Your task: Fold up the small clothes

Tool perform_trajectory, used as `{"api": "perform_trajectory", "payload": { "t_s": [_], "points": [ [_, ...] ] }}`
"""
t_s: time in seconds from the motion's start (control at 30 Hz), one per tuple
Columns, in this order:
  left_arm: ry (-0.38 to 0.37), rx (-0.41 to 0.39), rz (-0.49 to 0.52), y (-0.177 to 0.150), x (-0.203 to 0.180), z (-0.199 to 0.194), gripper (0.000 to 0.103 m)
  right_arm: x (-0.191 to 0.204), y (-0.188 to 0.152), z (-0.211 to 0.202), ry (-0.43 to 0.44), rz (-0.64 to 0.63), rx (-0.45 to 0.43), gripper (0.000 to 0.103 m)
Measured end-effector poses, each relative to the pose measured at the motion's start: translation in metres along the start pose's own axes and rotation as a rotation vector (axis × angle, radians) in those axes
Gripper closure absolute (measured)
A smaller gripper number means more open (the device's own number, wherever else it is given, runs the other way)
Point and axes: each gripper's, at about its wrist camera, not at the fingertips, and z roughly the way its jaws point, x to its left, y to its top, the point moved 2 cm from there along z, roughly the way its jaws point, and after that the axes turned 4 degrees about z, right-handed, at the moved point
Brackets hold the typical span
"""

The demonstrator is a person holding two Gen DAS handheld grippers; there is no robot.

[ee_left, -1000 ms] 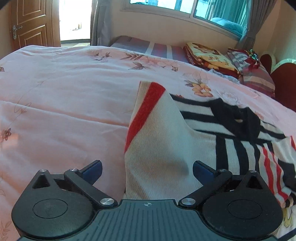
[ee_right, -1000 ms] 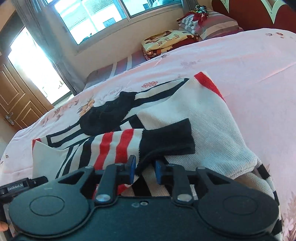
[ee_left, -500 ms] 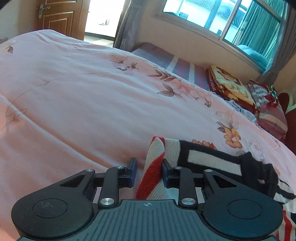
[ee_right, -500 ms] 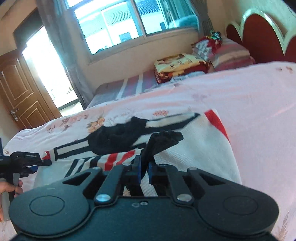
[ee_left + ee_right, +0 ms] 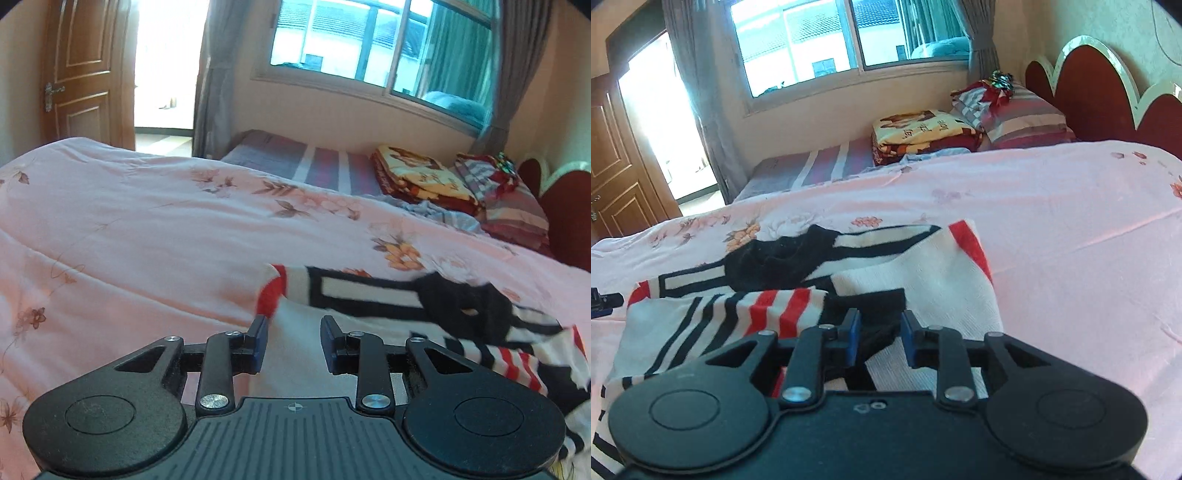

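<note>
A white knit sweater (image 5: pixel 369 291) with black and red stripes lies on the pink quilt (image 5: pixel 147 240). My left gripper (image 5: pixel 293 326) is at its red-banded corner, and a thick white fold fills the narrow gap between the pads. In the right wrist view a striped sleeve (image 5: pixel 768 314) lies folded across the sweater (image 5: pixel 942 273). Its black cuff (image 5: pixel 875 306) rests flat under my right gripper (image 5: pixel 880 325). The right jaws are opening, with the cuff loose between them. The left gripper (image 5: pixel 602 301) shows at the far left edge.
A folded blanket (image 5: pixel 923 133) and striped pillows (image 5: pixel 1023 118) sit by the red headboard (image 5: pixel 1108 92) under the window. A wooden door (image 5: pixel 81 74) stands at the far left. The quilt spreads wide to the left of the sweater.
The left jaws went from wide open to narrow on the sweater's corner, and that hand shifted and tilted up. The right gripper pinched and lifted the black cuff, then parted; the cuff lies flat again.
</note>
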Motion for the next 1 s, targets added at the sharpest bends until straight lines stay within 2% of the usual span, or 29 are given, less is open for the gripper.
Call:
{"api": "perform_trajectory", "payload": {
  "t_s": [0.07, 0.13, 0.2, 0.3, 0.43, 0.5, 0.57, 0.63, 0.7, 0.77, 0.83, 1.0],
  "points": [
    [-0.042, 0.068, 0.037, -0.009, -0.015, 0.010, 0.072, 0.017, 0.000, 0.013, 0.031, -0.041, 0.035, 0.075],
    [-0.037, 0.122, 0.010, -0.015, -0.017, 0.028, 0.072, 0.033, -0.004, 0.029, 0.050, -0.088, 0.070, 0.074],
    [-0.040, 0.097, -0.051, -0.015, -0.008, 0.038, 0.072, 0.040, -0.006, 0.043, 0.045, -0.129, 0.096, 0.074],
    [-0.023, 0.092, -0.046, -0.006, -0.003, 0.049, 0.072, 0.026, -0.008, 0.064, -0.023, -0.162, 0.124, 0.077],
    [0.003, 0.080, -0.143, -0.002, 0.014, 0.057, 0.072, 0.011, -0.002, 0.064, -0.021, -0.152, 0.119, 0.084],
    [0.019, 0.072, -0.159, -0.003, 0.017, 0.061, 0.072, 0.015, 0.000, 0.056, -0.043, -0.157, 0.100, 0.078],
    [0.044, 0.066, -0.115, -0.001, 0.013, 0.066, 0.072, 0.019, -0.001, 0.047, -0.018, -0.174, 0.055, 0.072],
    [0.061, 0.068, -0.125, 0.004, 0.014, 0.071, 0.072, 0.016, -0.009, 0.065, -0.062, -0.215, 0.125, 0.072],
    [0.058, 0.081, -0.185, 0.008, 0.019, 0.073, 0.072, 0.011, -0.006, 0.064, -0.046, -0.178, 0.114, 0.072],
    [0.069, 0.092, -0.169, 0.008, 0.015, 0.068, 0.072, 0.013, -0.002, 0.058, -0.047, -0.168, 0.122, 0.073],
    [0.068, 0.082, -0.125, 0.005, 0.008, 0.049, 0.072, 0.013, 0.000, 0.042, -0.018, -0.158, 0.091, 0.073],
    [-0.029, 0.062, -0.010, -0.023, -0.025, -0.006, 0.072, 0.028, -0.011, 0.018, 0.049, -0.191, 0.087, 0.071]
  ]
}}
